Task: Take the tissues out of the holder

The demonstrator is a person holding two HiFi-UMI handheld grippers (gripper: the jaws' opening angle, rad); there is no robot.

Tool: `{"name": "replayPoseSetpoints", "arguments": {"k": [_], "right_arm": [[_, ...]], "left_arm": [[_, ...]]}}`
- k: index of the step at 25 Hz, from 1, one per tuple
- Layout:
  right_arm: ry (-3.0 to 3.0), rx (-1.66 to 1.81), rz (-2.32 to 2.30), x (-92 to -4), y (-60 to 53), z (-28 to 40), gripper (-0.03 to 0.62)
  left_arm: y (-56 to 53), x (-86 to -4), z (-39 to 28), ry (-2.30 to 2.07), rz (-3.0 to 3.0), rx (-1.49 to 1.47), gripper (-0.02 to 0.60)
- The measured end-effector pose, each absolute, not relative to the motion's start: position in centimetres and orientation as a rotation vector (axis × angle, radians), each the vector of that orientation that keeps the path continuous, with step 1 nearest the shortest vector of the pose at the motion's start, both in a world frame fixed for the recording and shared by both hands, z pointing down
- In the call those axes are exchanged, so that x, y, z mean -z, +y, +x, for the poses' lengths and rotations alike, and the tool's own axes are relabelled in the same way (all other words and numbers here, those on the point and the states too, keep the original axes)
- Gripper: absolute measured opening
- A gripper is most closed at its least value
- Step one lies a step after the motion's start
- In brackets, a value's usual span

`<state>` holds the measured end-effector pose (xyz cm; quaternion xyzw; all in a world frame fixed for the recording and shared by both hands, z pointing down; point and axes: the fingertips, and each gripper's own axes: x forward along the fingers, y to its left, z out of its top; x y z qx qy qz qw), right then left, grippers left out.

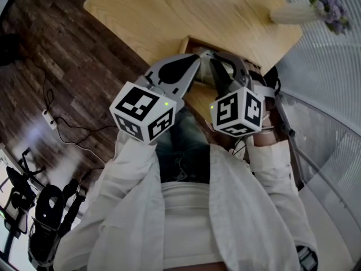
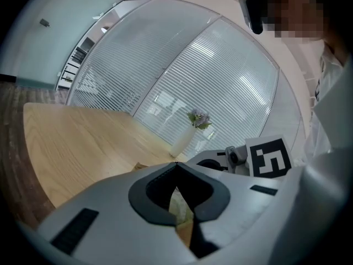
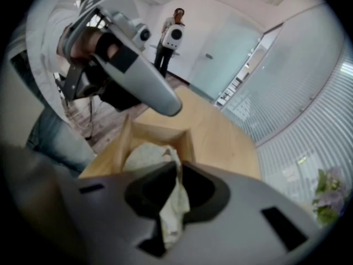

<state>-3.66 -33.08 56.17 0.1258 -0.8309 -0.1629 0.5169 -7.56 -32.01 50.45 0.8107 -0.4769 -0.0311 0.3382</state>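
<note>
Right gripper (image 3: 177,167), smooth grey plastic with black ribbed pads, has its jaws clamped tight on one tissue (image 3: 172,203), a pale, crumpled sheet that rises in a twisted peak from the tissue holder (image 3: 160,132) just below it. That holder is a single open-topped box of plain light wood with straight walls. It stands at the near edge of a rounded table (image 1: 169,10) of the same blond, grained wood. More soft white tissue lies bunched inside the box.

Left gripper (image 2: 176,164), of the same make, hangs above the holder's rim close beside the right one. Its jaw tips are pressed together with nothing pinched between them, and only a sliver of tissue and wood shows through the gap behind the pads.

Each of the two grippers carries one white cube printed with black square markers, the left cube (image 1: 144,112) and the right cube (image 1: 238,113).

One slim cream vase (image 1: 290,14) with a bunch of lilac flowers (image 1: 327,4) stands at the table's far corner, well apart from the holder. On the dark plank floor (image 1: 56,55) lies one white power strip (image 1: 49,119) with its cable. Fine-slatted white blinds (image 2: 220,93) curve past the table. One person (image 3: 168,43) stands in the background of the right gripper view.
</note>
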Motion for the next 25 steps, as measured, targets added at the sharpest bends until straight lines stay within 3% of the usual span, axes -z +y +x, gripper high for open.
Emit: {"name": "replayPoseSetpoints", "arguments": {"k": [7,25], "right_arm": [[-2.006,0.395,0.340,-55.9,-33.2,-3.4,0.014],[-2.097,0.234,0.461,-52.6,-33.6,-1.7,0.011]], "left_arm": [[-32.4,-50.3,-7.5,-1.240,2.115,0.073,0.008],[-32.7,-48.4,-6.4,-1.219,2.160,0.082,0.008]]}}
